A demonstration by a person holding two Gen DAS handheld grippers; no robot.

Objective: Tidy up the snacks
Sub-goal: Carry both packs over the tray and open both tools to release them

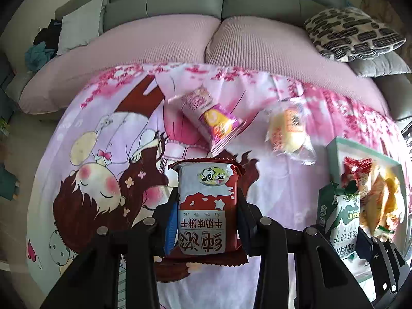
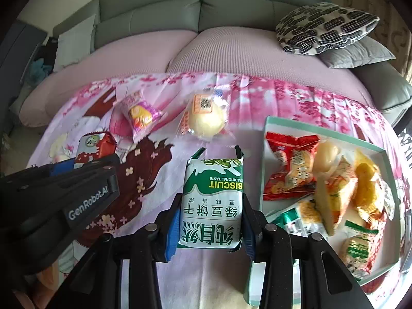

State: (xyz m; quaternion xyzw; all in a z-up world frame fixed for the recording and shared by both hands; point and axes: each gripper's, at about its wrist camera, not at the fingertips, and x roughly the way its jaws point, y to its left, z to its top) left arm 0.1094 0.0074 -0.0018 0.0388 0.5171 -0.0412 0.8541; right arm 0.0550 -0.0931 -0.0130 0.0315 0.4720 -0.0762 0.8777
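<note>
Cloth [image 1: 270, 188] with a pink cartoon print covers the work surface in the left wrist view, and behind it runs a grey sofa [image 1: 164, 2] with pink seat covers. A black-and-white patterned cushion [image 1: 352, 33] lies at the sofa's right end. My left tongs [image 1: 207, 221] are pinching a red biscuit pack [image 1: 207, 206], which sits clamped between the two fingers and lifted off the cloth. Beyond it, a pink snack packet [image 1: 208, 113] and a clear-wrapped bun [image 1: 289, 131] lie on the cloth, well apart from the pack. At the right edge, a mint-rimmed tray [image 1: 334, 146] is cut off by the frame, so I cannot count its contents. The dark pile at the sofa's left end is too blurred for me to identify.

In the right wrist view, my right tongs [image 2: 212, 221] are pinching a green biscuit pack [image 2: 213, 200], held clear of the cloth [image 2: 257, 97]. The tray [image 2: 267, 128] lies just to its right, holding a heap of wrapped snacks [image 2: 332, 180] that overlap, so single items are hard to separate. The pink snack packet [image 2: 140, 114] and the bun [image 2: 206, 118] lie beyond. The left tongs enter at the left with the red biscuit pack [image 2: 94, 146] partly hidden behind their body. The tray's near corner is hidden behind my right tongs.
</note>
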